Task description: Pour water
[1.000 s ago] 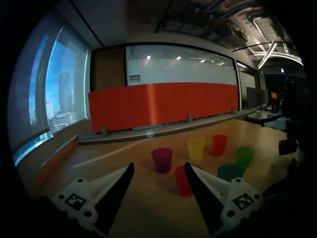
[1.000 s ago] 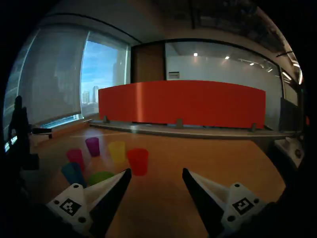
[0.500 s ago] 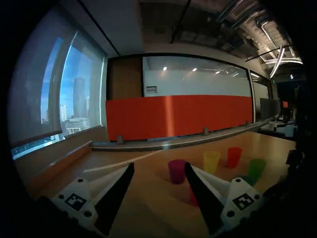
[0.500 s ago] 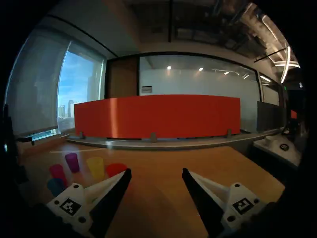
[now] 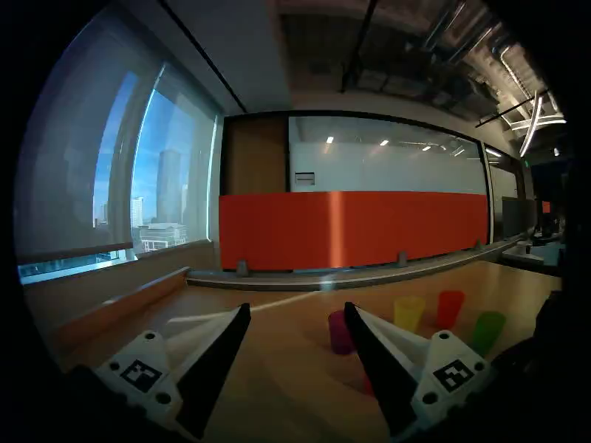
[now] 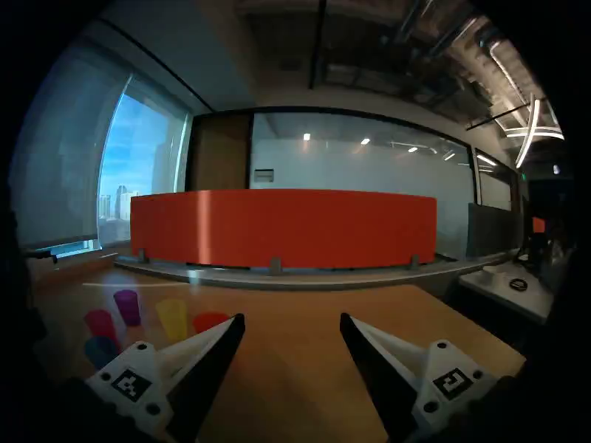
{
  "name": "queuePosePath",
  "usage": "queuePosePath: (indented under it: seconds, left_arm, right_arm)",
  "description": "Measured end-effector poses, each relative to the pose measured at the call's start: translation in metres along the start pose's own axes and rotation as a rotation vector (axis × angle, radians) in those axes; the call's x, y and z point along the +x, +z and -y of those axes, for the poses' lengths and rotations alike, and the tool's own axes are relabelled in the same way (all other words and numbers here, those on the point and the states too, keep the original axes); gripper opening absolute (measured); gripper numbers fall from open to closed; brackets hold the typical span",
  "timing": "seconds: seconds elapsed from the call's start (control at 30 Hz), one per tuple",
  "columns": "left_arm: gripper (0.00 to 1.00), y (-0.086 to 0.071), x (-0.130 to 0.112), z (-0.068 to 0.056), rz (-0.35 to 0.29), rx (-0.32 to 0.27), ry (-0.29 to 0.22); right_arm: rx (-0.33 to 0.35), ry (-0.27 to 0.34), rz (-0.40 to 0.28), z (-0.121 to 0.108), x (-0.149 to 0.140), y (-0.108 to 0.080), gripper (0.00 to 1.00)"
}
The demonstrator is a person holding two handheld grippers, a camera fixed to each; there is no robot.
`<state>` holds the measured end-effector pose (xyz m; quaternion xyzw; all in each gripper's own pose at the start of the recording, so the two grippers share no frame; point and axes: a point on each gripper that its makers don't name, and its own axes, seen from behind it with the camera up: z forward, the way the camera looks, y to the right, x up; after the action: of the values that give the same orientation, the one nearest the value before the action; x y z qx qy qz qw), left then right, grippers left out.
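Site: a wooden table (image 5: pixel 295 399). Its far edge runs along a grey rail below an orange partition (image 5: pixel 354 229). The window (image 5: pixel 148 199) side is bounded by a raised wood ledge.

In the right gripper view, open tabletop extends ahead and to the right, as far as the edge facing a side desk (image 6: pixel 510 284).

Left gripper (image 5: pixel 295 305): fingers spread wide, holding nothing, touching nothing, above bare wood. A purple cup (image 5: pixel 340 331) stands just past its right finger, partly hidden by it. A yellow cup (image 5: pixel 408 312), an orange-red cup (image 5: pixel 450 308) and a green cup (image 5: pixel 487 332) stand upright further right, apart from each other.

Right gripper (image 6: pixel 292 317): equally spread and empty. A pink cup (image 6: pixel 98 323) and a blue cup (image 6: pixel 100 351) stand at its far left, clear of the fingers.
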<state>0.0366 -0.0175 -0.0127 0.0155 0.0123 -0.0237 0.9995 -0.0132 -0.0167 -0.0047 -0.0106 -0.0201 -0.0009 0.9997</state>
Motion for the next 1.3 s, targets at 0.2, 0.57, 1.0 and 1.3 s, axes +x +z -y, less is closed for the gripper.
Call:
queuePosePath:
  seconds: [0.2,0.57,1.0,1.3]
  left_arm:
    - [0.94,-0.003,-0.002,0.003,-0.031,0.031,0.039]
    - [0.94,-0.003,-0.020,-0.008,-0.045,0.019,0.016]
    - [0.94,0.003,-0.044,-0.011,-0.028,0.000,0.005]
    - [0.94,0.005,-0.051,-0.013,-0.023,-0.008,-0.010]
  right_arm:
    - [0.010,-0.033,-0.006,0.005,0.002,-0.005,0.99]
    - [0.015,-0.009,0.015,0.014,-0.003,-0.006,0.99]
    - [-0.020,-0.009,0.018,0.004,-0.005,-0.007,0.99]
    - [-0.017,-0.012,0.031,0.007,-0.009,-0.005,0.99]
